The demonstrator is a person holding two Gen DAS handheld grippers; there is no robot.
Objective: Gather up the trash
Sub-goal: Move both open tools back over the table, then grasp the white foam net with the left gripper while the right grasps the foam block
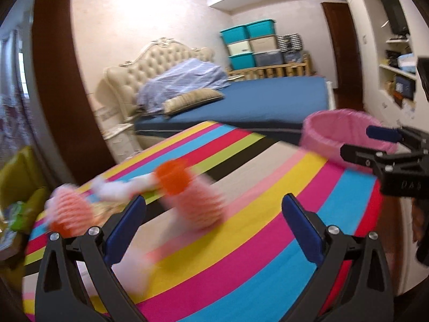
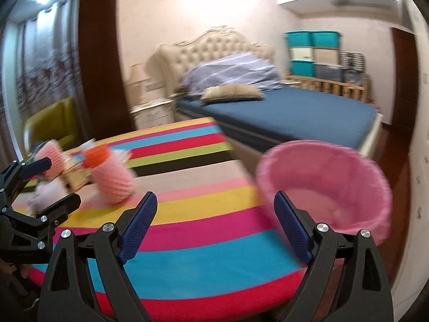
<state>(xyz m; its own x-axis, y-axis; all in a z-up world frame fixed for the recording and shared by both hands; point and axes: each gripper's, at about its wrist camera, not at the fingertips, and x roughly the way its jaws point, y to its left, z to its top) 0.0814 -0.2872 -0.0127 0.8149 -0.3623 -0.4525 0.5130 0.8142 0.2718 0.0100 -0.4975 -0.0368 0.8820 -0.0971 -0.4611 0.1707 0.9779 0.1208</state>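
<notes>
Across the striped counter [image 1: 241, 241], both tongs hang spread with nothing between them — left tongs [image 1: 214, 228] at lower centre, right tongs [image 2: 215, 225] likewise. Foam-net trash [image 1: 198, 201] (blurred) lies mid-left; the pink bin [image 2: 324, 182] stands at right, well apart.

Striped table [image 2: 214, 241]: foam nets [image 2: 114, 181], tissue [image 1: 120, 186] (blurred), pink bin [image 2: 325, 185]
</notes>
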